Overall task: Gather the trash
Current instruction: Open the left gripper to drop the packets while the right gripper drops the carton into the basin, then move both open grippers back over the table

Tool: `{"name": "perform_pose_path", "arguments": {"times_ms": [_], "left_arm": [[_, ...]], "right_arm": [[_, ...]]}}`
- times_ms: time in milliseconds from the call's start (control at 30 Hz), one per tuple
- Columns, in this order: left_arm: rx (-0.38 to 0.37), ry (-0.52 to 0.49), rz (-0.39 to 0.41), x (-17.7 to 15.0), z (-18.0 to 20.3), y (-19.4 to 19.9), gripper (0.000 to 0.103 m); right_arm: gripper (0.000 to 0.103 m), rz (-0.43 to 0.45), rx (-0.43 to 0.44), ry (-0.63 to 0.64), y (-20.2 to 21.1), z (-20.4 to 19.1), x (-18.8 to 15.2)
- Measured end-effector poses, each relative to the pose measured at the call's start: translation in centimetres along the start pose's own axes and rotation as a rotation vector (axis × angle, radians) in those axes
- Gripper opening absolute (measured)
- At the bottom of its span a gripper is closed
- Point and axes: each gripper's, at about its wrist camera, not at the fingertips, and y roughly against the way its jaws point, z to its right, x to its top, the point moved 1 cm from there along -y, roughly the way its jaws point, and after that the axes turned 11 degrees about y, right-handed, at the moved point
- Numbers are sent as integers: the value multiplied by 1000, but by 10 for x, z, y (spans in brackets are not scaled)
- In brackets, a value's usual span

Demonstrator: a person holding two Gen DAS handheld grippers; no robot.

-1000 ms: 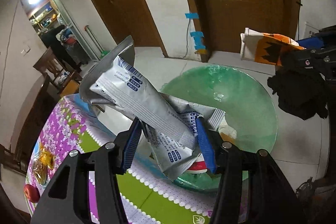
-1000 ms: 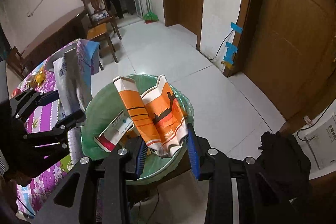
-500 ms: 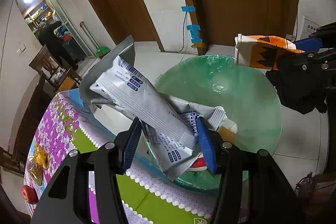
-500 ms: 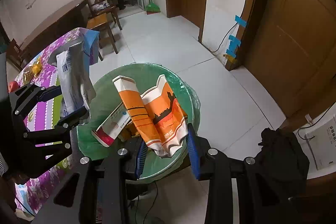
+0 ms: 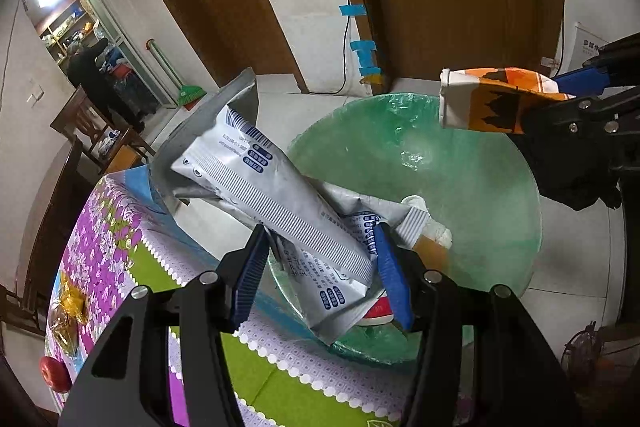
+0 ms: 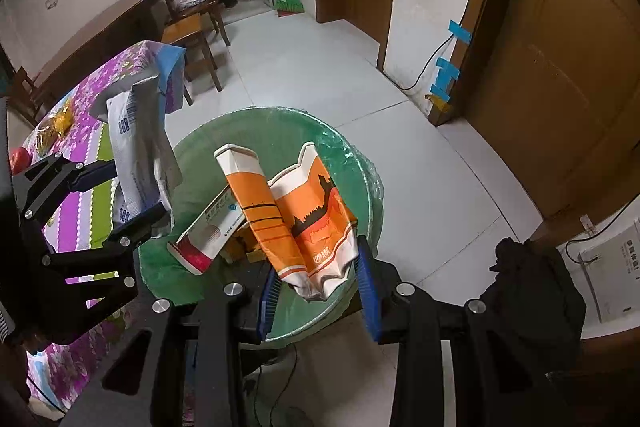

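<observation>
Where the left wrist view looks down its own fingers: left tool (image 5: pixel 320 263) clamped on a grey foil wrapper (image 5: pixel 276 203), long axis running from the pads up and away toward the upper left. Directly beyond and below, the green-lined bin (image 5: pixel 492 187), already holding a red-capped tube (image 5: pixel 416 223). Bin mouth just past the wrapper's lower end, flowered table (image 5: pixel 108 239) edge to the near left. At far right, the right tool (image 5: pixel 560 103) gripping an orange carton (image 5: pixel 480 99) over the bin's far rim.

Where the right wrist view looks down: right tool (image 6: pixel 318 287) pinching the crumpled orange carton (image 6: pixel 296 215) by its lower end, long axis pointing up and away, body hanging squarely over the bin (image 6: pixel 352 167) mouth (tube (image 6: pixel 212 231) lying inside, just left of the carton). Left tool (image 6: pixel 124 195) at the left, wrapper (image 6: pixel 136 143) held upright above the bin's left rim, partly over the table (image 6: pixel 96 99).

Judged nearer to a clean drop: the right hand, its carton centred over the opening; the left wrapper probably needing a small shift inward before release, since part of it overhangs the rim.
</observation>
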Motion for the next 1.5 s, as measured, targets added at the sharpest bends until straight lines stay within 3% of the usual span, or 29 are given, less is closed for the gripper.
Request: {"name": "perform_pose_path", "arguments": {"times_ms": [133,167,200,967,1067,1200,1333,1500], "left_arm": [[12,9,4,2,-1,-2,60],[21,12,0,2,-1,-3,78],[26,16,1,2,-2,-4,87],[54,47,31,-8,-8,7,87],[81,88,77,-14,-13,17,87],[137,176,132,-32,-32,33,87],[183,315,168,-56,-64,51,87],[249,459,185,-94,-112,73,88]], "right_arm": [[48,-2,-9,-12,-7,1,-1],[49,-3,-13,-15,-9,2,-1],[49,-5,-17,-17,-10,2,-1],[49,33,-36,-29,-4,3,-12],[49,102,-101,-27,7,1,-19],[50,262,-227,-6,28,-11,-31],[67,530,-357,18,58,-36,-54],[70,750,-393,72,80,-79,-72]]}}
